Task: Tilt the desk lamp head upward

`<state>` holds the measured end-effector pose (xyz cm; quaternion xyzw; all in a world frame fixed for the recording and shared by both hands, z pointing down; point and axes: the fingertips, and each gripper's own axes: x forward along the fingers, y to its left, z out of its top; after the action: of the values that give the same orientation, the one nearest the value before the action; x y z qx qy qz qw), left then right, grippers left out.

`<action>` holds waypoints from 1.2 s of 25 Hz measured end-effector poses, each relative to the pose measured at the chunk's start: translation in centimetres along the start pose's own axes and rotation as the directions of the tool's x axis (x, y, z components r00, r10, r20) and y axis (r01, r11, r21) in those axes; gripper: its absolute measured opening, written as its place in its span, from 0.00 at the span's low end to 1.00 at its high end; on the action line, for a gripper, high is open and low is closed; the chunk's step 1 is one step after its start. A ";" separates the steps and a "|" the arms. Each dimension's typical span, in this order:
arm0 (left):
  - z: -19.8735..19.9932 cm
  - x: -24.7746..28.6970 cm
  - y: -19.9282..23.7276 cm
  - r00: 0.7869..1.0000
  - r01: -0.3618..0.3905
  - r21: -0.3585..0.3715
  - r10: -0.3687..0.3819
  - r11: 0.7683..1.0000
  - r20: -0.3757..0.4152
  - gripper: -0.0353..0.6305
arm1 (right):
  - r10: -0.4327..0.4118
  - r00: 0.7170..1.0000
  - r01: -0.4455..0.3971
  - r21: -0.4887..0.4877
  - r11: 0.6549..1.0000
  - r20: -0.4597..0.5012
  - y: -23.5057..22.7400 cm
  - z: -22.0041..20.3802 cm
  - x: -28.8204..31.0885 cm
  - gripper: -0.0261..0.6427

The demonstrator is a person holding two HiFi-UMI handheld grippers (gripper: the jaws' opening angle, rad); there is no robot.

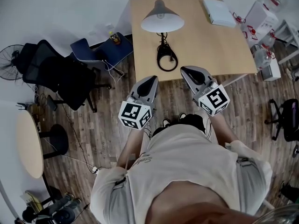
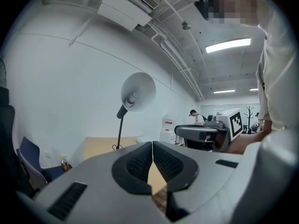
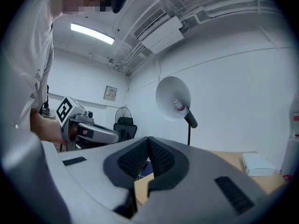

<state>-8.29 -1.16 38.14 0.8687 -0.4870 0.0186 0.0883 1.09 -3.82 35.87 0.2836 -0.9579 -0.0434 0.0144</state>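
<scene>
A grey desk lamp [image 1: 161,18] stands on the wooden table [image 1: 196,41], its round base [image 1: 167,59] near the front edge and its head over the table's middle. In the left gripper view the lamp head [image 2: 138,91] faces me on a black stem. The right gripper view shows the same lamp head [image 3: 173,98], tipped toward the camera. My left gripper [image 1: 152,80] is shut and empty, held just short of the table's front edge. My right gripper [image 1: 185,69] is also shut and empty, at the table's front edge right of the base.
A white box [image 1: 218,11] lies at the table's far right. Black office chairs [image 1: 60,76] and a blue chair [image 1: 100,50] stand left of the table. A small round table [image 1: 28,143] is at the lower left. White cartons [image 1: 261,17] sit to the right.
</scene>
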 end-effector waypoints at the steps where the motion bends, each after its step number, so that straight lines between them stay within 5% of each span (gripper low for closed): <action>1: -0.1 -0.1 0.2 1.000 -0.004 -0.005 0.004 1.000 -0.001 0.08 | 0.002 1.000 -0.002 0.008 1.000 -0.008 0.1 -0.5 0.0 0.03; 30: -0.7 -2.9 2.6 0.999 -0.019 -0.044 0.021 0.999 0.047 0.08 | -0.024 1.000 0.023 -0.007 1.000 -0.004 2.2 0.0 1.2 0.03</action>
<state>-12.04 0.09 38.79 0.8619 -0.4978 -0.0119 0.0956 -1.10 -2.59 36.11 0.2948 -0.9543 -0.0461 0.0167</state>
